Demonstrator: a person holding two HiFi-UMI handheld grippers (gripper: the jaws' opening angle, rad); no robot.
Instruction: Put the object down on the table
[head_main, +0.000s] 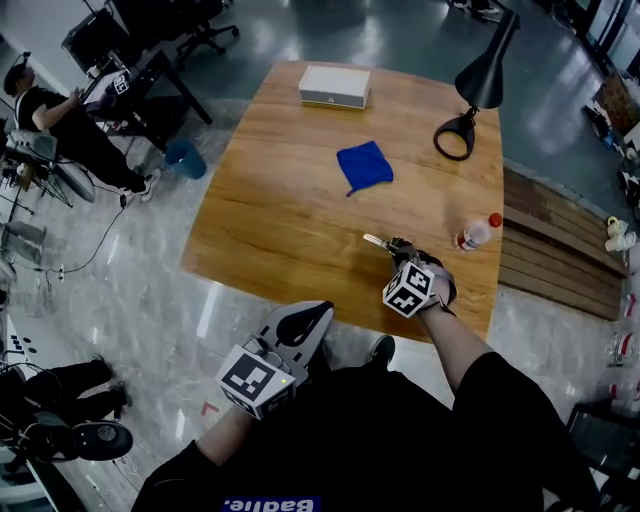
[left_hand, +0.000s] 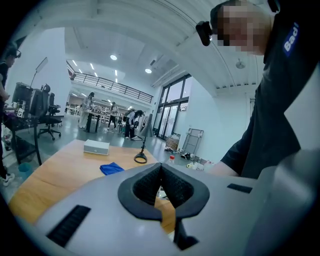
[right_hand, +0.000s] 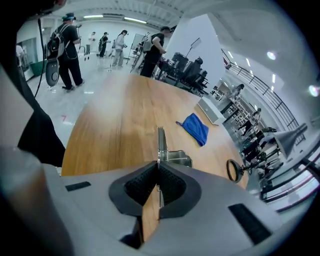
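Note:
My right gripper (head_main: 398, 246) hovers over the near right part of the wooden table (head_main: 270, 210). It is shut on a thin metal tool with a wooden handle (head_main: 376, 240). In the right gripper view the handle stands edge-on between the pads, and the metal blade (right_hand: 161, 142) sticks out forward above the tabletop (right_hand: 120, 125) from my right gripper (right_hand: 158, 176). My left gripper (head_main: 305, 320) hangs off the table's near edge, over the floor. Its jaws meet with nothing between them in the left gripper view (left_hand: 161, 175).
A blue cloth (head_main: 364, 165) lies mid-table. A white box (head_main: 334, 86) sits at the far edge and a black desk lamp (head_main: 468, 110) at the far right. A red-capped bottle (head_main: 478, 233) lies by the right edge. A person sits at desks far left.

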